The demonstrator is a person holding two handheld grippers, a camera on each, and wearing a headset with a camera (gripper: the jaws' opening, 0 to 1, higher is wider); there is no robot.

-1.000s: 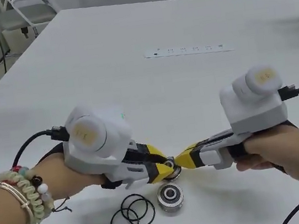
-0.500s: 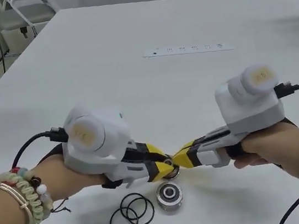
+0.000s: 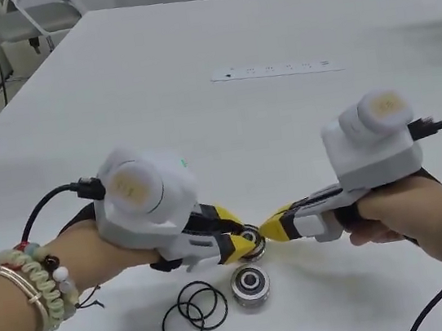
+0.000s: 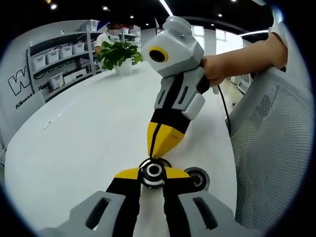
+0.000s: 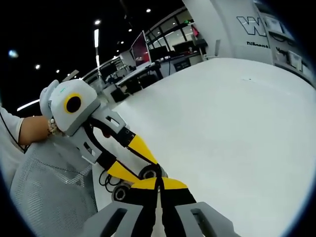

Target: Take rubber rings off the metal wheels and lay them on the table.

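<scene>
Both tongs are rising slightly from the surface; little else is changing. Loose rubber rings are lying at the left, beside a second wheel. The left tongs are pinching a wheel in the air. The right tongs, pressed together, are touching its rim. They should be peeling the ring outward slowly while the left ones are holding firmly.
</scene>
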